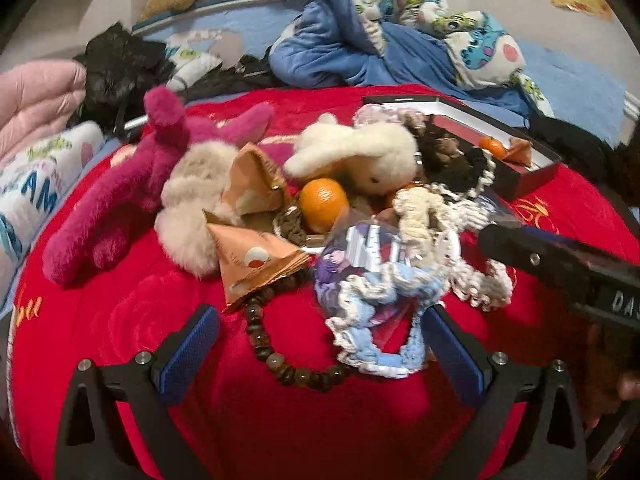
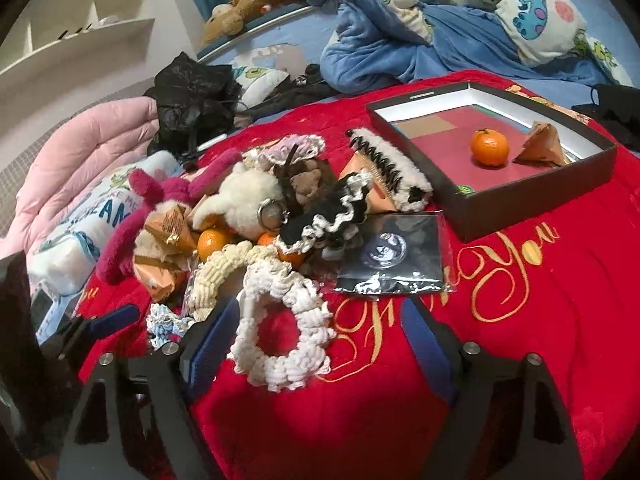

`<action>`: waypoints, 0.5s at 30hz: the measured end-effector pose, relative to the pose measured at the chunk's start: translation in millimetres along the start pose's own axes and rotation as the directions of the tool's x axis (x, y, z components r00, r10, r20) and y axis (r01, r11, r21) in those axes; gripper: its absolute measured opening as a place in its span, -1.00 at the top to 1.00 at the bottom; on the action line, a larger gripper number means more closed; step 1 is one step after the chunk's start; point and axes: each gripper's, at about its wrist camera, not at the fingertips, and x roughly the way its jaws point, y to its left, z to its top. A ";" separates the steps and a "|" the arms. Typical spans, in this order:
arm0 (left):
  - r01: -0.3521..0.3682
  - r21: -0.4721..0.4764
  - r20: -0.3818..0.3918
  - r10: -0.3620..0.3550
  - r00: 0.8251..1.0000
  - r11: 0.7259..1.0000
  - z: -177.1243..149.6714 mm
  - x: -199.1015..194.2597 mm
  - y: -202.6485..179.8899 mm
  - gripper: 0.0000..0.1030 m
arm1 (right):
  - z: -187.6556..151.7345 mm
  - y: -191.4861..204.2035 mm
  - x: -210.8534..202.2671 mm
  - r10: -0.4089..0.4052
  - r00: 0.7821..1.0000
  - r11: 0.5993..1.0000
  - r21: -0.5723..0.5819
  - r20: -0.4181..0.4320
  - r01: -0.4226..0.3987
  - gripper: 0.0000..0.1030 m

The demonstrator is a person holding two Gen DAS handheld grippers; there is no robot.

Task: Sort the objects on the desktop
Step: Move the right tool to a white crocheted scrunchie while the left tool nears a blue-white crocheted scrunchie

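Note:
My left gripper (image 1: pixel 320 344) hangs open over the red blanket (image 1: pixel 120 320). A brown bead bracelet (image 1: pixel 276 356) and a blue-white crocheted scrunchie (image 1: pixel 376 320) lie between its blue pads, gripped by neither. My right gripper (image 2: pixel 318 340) is open around a white crocheted scrunchie (image 2: pixel 280 344). The scrunchie lies against the left pad, with a gap to the right pad. Behind both is a pile of plush toys (image 1: pixel 360 152), oranges (image 1: pixel 322 204), orange paper packets (image 1: pixel 252 264) and more scrunchies (image 2: pixel 320 216). A dark box (image 2: pixel 540 200) holds an orange (image 2: pixel 489 147) and a packet (image 2: pixel 540 146).
A black foil packet with a round badge (image 2: pixel 392 256) lies beside the box. A magenta plush (image 1: pixel 112 208) sprawls at the left. Pink quilt (image 2: pixel 80 160), black bag (image 2: pixel 192 100) and blue bedding (image 2: pixel 400 48) ring the blanket. A finger of the right gripper (image 1: pixel 560 264) crosses the left wrist view.

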 end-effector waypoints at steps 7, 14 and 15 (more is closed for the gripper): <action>0.009 -0.036 -0.033 -0.010 0.999 0.999 -0.6 7.3 5.6 -0.98 | -1.5 4.8 3.2 -0.005 1.000 1.000 -0.016 -0.022 0.004 -0.12; 0.038 -0.067 -0.047 -0.042 0.998 0.997 0.1 13.1 10.3 -0.98 | -4.9 12.9 8.1 0.032 0.998 0.999 -0.035 -0.051 -0.034 0.08; 0.040 -0.070 -0.046 -0.043 0.998 0.997 0.1 13.4 10.3 -0.98 | -5.1 13.9 8.9 0.025 0.998 0.999 -0.036 -0.053 -0.027 0.09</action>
